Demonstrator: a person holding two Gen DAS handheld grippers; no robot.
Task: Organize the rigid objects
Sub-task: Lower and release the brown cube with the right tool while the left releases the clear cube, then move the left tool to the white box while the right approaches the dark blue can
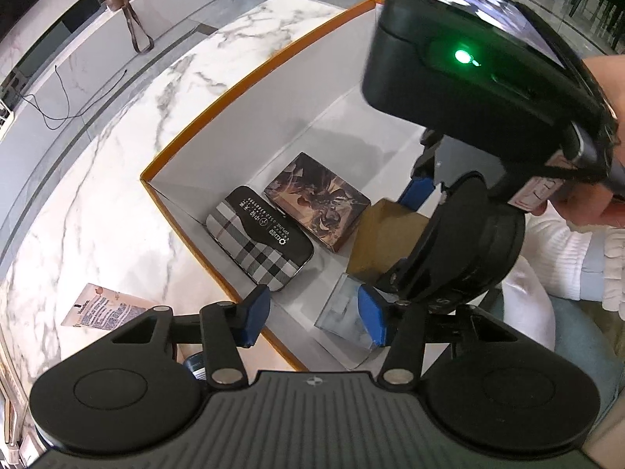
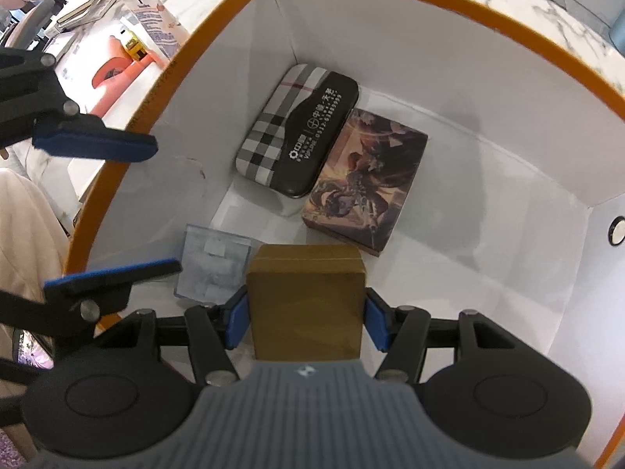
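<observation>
- We see the right hand-held gripper (image 2: 306, 318) clenched on a brown box (image 2: 306, 297), a blue pad pressed to each of its side faces; the box's lower end is hidden behind the gripper body, so we cannot tell whether it touches the floor of the big box.
- The brown box sits upright inside the white big box with the orange rim (image 2: 218, 11), near the big box's wall closest to the person, its long axis running up toward the gripper.
- Our left hand-held gripper (image 1: 314, 312) is released, its blue pads apart with nothing pressed between them; one pad hangs over the orange rim (image 1: 250, 78), the other over a small clear case (image 1: 343, 308).
- That clear case (image 2: 213, 267) lies flat on the big box's floor in the near corner, just beside the brown box; its contents are too hazy to make out.
- A plaid glasses case (image 2: 297, 129) lies flat toward the far corner, long axis running from the far wall toward the middle of the floor; a printed card box (image 2: 365, 183) lies parallel, touching its side.
- On the marble tabletop (image 1: 117, 195) outside the big box lies a leaflet (image 1: 103, 308), partly cut off by the left gripper.
- The right gripper's body (image 1: 480, 78) blocks much of the left view, hiding the big box's far right part.
</observation>
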